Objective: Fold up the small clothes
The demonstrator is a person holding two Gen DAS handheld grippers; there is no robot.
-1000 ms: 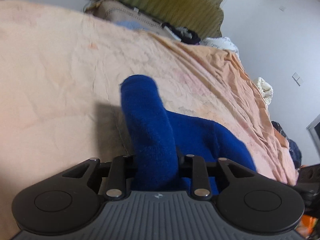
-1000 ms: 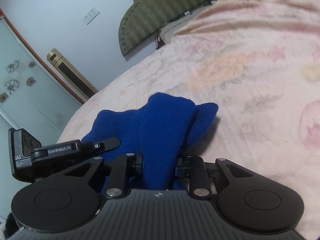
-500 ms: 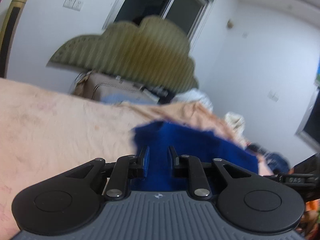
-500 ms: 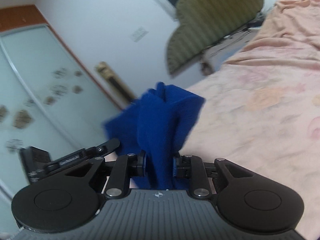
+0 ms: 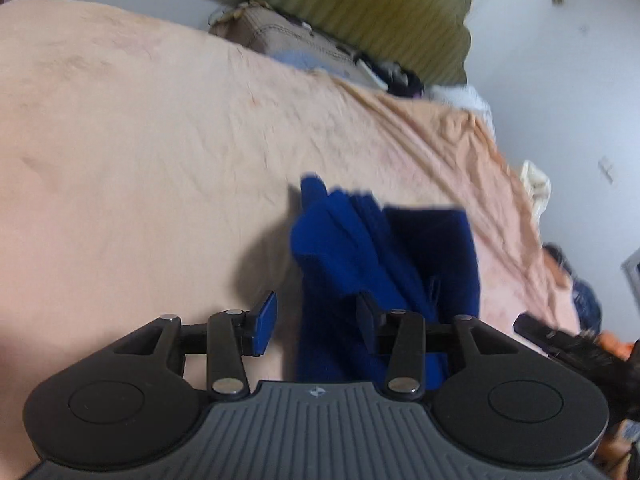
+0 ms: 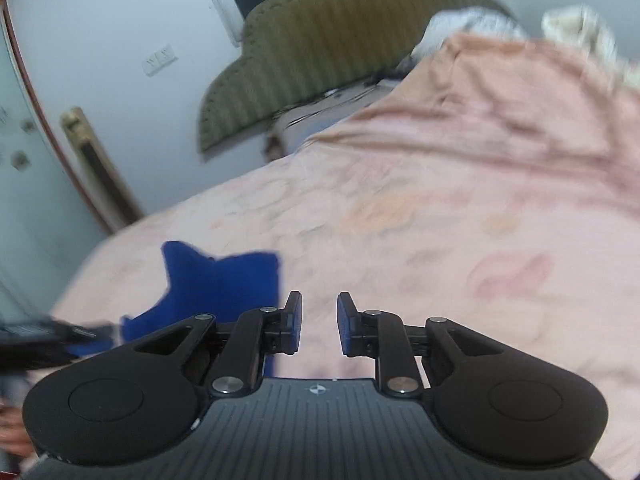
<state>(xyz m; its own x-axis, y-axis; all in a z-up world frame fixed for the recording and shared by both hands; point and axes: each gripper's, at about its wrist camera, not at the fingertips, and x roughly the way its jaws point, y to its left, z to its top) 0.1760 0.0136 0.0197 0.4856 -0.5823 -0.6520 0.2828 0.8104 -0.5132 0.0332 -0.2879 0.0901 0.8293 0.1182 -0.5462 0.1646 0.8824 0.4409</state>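
Observation:
A small blue fleece garment lies bunched on the peach bed sheet. My left gripper is open; the cloth lies loosely between its jaws, against the right pad and clear of the left pad. In the right wrist view the garment lies to the left of my right gripper, which is open and empty over the pink sheet. The left gripper's dark body shows at that view's left edge.
A green padded headboard and pillows stand at the head of the bed. Clothes lie off the bed's right side. A white wall with a switch and a glass door are on the left.
Both grippers held the blue garment lifted half a second ago. Now both have opened and the garment has dropped onto the sheet; the right gripper has moved away to its right.

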